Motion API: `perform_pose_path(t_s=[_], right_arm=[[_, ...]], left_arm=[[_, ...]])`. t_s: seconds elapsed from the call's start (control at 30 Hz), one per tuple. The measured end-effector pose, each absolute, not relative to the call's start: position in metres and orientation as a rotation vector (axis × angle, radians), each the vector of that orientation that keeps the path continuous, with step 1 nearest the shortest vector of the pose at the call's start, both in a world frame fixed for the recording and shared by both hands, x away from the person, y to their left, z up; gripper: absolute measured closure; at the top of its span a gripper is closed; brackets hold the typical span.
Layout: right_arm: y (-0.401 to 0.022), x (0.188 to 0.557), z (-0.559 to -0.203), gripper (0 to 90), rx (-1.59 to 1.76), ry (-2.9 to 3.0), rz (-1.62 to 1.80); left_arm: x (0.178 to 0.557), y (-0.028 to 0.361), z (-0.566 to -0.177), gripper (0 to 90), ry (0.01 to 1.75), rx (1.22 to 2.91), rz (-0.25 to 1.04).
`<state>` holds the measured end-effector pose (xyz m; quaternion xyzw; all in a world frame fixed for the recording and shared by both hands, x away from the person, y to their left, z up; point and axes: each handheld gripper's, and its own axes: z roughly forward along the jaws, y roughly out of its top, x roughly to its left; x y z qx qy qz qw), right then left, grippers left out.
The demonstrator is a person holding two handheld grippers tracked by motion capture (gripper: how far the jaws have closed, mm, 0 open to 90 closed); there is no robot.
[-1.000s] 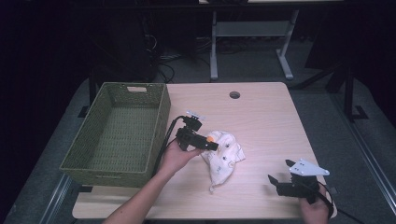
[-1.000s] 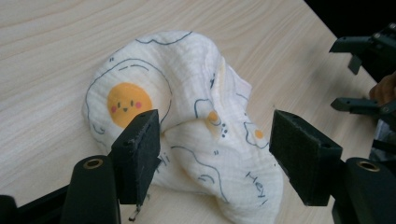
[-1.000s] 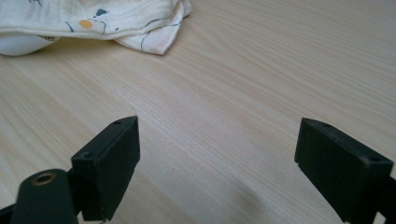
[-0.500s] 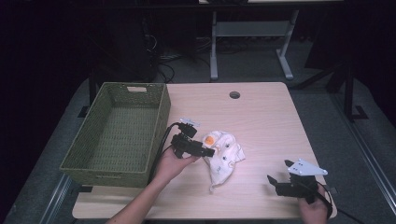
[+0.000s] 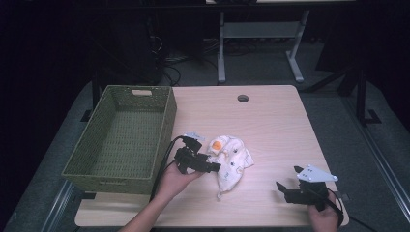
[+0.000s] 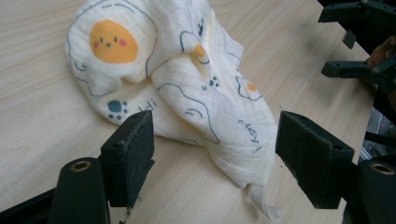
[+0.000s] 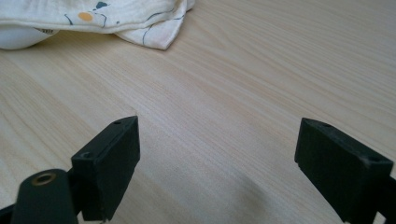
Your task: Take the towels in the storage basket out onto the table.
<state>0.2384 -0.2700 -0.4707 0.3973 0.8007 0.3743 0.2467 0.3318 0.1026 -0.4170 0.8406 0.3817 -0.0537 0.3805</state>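
Observation:
A crumpled white cloth (image 5: 231,157) printed with fried eggs and paw marks lies mid-table; it also fills the upper part of the left gripper view (image 6: 187,88). My left gripper (image 5: 209,166) sits at the cloth's left edge, open, its jaws straddling the cloth's near corner (image 6: 212,163) without pinching it. My right gripper (image 5: 285,189) rests open near the table's front right, above bare wood (image 7: 215,163). A corner of the cloth (image 7: 154,32) shows far off in the right gripper view.
A green woven basket (image 5: 87,166) stands at the table's left side, with nothing in it. A round cable hole (image 5: 242,98) sits near the far edge. The wooden table (image 5: 270,121) has free room to the right. The right gripper (image 6: 359,42) shows at the left gripper view's top right.
My left gripper has slid toward the person and lower, down along the cloth's left side to its near corner. The right gripper has stayed put.

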Motion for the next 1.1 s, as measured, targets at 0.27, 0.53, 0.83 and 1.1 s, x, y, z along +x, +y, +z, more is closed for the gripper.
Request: perform_pose_path(t_s=[0.27,0.53,0.83,1.1], right_arm=[[-0.27,0.238,-0.471,13.7,1.084,2.183,1.021],[-0.269,0.238,-0.47,13.7,1.086,2.184,1.02],[-0.268,0.237,-0.47,13.7,1.082,2.186,1.017],[-0.269,0.236,-0.469,13.7,1.077,2.18,1.02]], left_arm=[[0.32,0.105,-0.426,27.2,0.966,2.148,-0.142],[0.307,0.112,-0.431,26.1,0.964,2.135,-0.186],[0.287,0.11,-0.439,25.9,0.937,2.177,-0.119],[0.274,0.121,-0.449,26.0,0.935,2.173,-0.121]])
